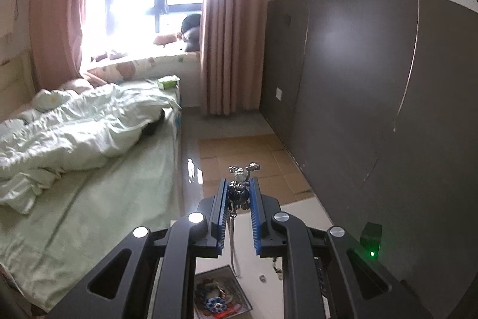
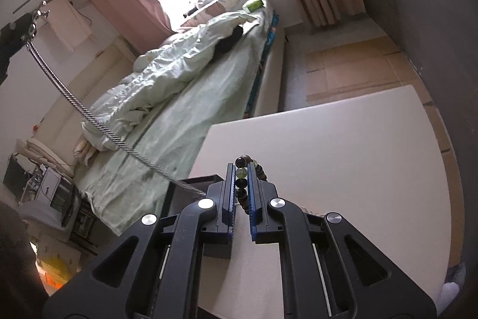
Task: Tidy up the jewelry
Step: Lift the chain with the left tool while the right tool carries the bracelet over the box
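Fingers of the left gripper (image 1: 238, 193): blue ribbed pads clamped on a silver and blue charm cluster (image 1: 240, 183), its silver chain (image 1: 231, 241) trailing down between the jaws toward the white table (image 1: 269, 253). Fingers of the right gripper (image 2: 241, 178): pads closed on a dark beaded bracelet (image 2: 241, 181), several round beads pinched in a row, the rest of the strand drooping beside the right pad. Same chain seen from the right wrist as a long twisted silver rope (image 2: 74, 100) running up and left, taut-looking, well above the green bedding (image 2: 179, 97). On the table below the left gripper: a printed tray (image 1: 236, 304) holding blue beads (image 1: 213, 304), a small ring (image 1: 262, 277) just beside it, a green bead strand (image 1: 276, 268) near the right finger. Condition: both pieces lifted, neither yet stowed. Risks, as judged: the charm cluster is gripped only at its top and could slip out if swung; the hanging chain could snag the tray rim or sweep the loose ring off the table; round beads may roll out of the right pads under a light pinch.
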{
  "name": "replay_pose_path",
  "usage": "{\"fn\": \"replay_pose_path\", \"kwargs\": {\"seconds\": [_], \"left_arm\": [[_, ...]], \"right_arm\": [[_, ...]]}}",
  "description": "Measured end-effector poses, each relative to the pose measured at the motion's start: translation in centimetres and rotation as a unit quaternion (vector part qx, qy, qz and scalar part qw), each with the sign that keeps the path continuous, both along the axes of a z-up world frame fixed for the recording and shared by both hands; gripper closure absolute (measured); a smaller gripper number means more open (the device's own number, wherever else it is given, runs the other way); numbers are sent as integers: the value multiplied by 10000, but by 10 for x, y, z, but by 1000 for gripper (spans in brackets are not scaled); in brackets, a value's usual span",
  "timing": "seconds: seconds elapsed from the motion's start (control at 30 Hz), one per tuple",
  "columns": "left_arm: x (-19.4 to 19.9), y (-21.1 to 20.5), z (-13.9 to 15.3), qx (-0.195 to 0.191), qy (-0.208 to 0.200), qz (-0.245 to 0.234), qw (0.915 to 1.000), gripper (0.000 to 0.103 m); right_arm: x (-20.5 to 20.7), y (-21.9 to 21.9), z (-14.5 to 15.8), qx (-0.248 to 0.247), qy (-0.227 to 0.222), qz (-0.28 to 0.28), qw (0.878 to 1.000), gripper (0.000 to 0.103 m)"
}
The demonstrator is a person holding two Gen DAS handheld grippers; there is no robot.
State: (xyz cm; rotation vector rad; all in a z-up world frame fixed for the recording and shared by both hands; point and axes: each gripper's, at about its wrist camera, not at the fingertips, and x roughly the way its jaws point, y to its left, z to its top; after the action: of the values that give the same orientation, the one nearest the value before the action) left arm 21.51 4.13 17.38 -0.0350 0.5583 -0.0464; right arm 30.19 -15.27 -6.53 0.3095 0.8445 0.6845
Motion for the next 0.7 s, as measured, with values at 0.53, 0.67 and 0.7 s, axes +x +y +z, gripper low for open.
{"fn": "replay_pose_path", "kwargs": {"seconds": [0.53, 0.67, 0.7], "left_arm": [[-29, 25, 25, 271, -138, 356, 9989, 91], [-23, 34, -1, 182, 109, 382, 9990, 91], [-22, 37, -9, 150, 184, 394, 9989, 91]], "right_arm": [[-21, 29, 16, 283, -322, 461, 9980, 94], [-28, 45, 17, 270, -349, 629, 9970, 94], [-29, 49, 17, 267, -349, 668, 9968, 94]]}}
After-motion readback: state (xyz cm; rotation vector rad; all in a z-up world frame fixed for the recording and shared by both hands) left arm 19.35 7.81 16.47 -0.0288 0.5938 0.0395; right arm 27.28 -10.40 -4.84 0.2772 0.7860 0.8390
